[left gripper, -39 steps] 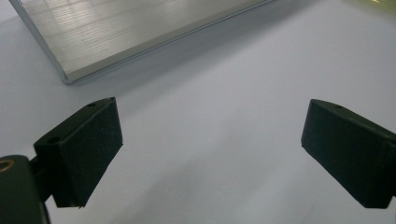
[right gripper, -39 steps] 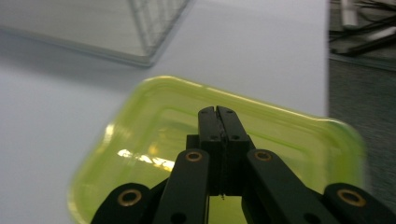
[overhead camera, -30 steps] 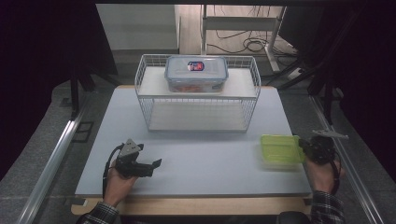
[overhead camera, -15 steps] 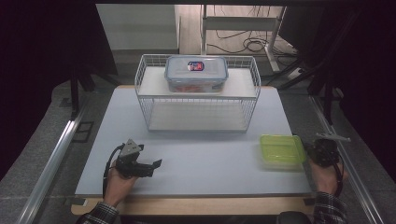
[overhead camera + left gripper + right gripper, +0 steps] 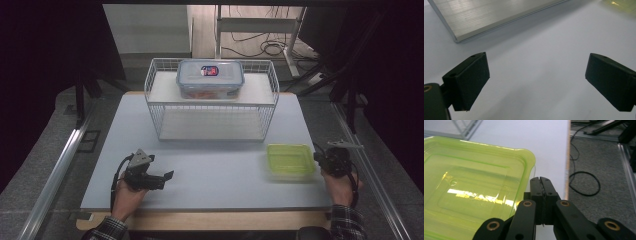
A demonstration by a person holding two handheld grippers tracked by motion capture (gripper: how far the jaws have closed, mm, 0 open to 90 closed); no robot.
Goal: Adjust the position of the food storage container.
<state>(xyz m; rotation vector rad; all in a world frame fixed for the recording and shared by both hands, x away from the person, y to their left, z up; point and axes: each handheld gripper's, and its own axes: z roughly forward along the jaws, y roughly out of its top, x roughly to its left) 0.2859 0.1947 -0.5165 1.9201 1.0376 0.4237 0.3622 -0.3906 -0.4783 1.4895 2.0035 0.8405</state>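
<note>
Green, see-through plastic lid (image 5: 290, 160) lies flat on the pale tabletop (image 5: 220, 170) at my right, near the front edge, in front of the right corner of the wire basket (image 5: 212, 102). My right gripper (image 5: 320, 159) sits just beside the lid's right rim; in the right gripper view its jaws are clenched pad to pad with nothing between them, the tips just off the lid's (image 5: 471, 187) rounded corner. My left gripper (image 5: 167, 176) rests low over bare table at the front left, well apart from the lid, jaws spread wide and holding nothing. On the basket's upper shelf stands a clear lidded box (image 5: 210, 78).
</note>
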